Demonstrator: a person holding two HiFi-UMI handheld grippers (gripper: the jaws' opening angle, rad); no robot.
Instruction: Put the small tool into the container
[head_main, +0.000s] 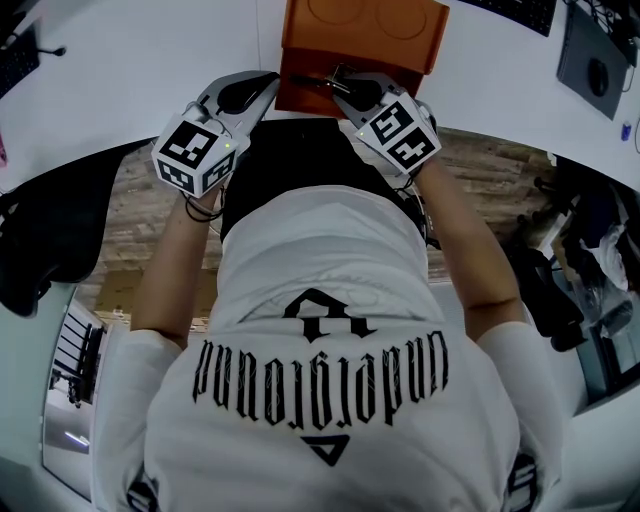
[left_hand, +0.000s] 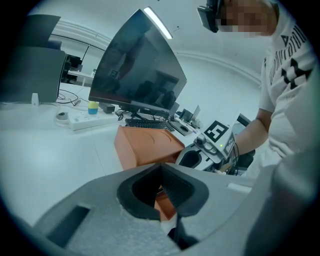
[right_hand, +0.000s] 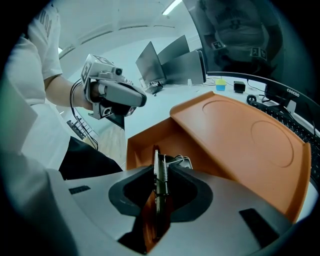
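Clamped between the closed jaws of the right gripper (right_hand: 160, 172), the small tool (right_hand: 156, 159) is held just above the open near end of the orange container (right_hand: 240, 135), seemingly for release inside. Beside the container's left edge, the left gripper (left_hand: 161, 175) is held shut and empty, out of the way.

The head view is aimed steeply down from above. Both gripper views are aimed closely along their jaws. The orange container (head_main: 365, 30) just ahead is shared.

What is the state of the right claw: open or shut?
Shut on the small tool: the right claw pinches this thin sprung metal piece over the orange container.
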